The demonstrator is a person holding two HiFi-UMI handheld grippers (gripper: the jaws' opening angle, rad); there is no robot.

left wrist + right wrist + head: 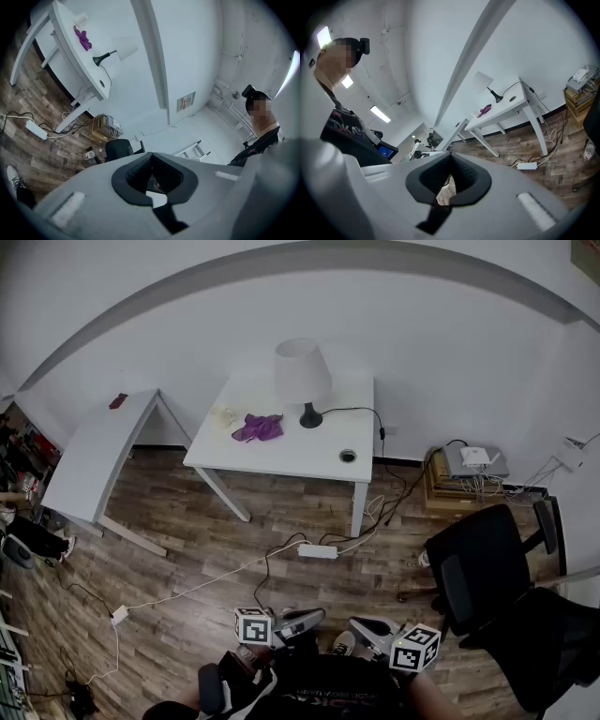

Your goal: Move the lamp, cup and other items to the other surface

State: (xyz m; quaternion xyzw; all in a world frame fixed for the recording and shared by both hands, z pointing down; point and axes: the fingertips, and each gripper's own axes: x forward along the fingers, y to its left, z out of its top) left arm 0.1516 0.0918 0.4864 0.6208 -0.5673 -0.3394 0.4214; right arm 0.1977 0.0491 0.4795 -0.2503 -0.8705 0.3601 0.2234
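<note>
— Where do our things stand?
— We see the lamp (302, 376) upright at the top centre of the head view, on the white table (291, 454). The cup (223, 416) and a purple cloth (259, 427) lie just left of its base.
— And our tools?
— Both are at the bottom edge, well apart from that table. Our left gripper (317, 617) has its jaws together, empty; our right gripper (358, 624) likewise.
— The other surface?
— We see a pale table (94, 456) at the left.
</note>
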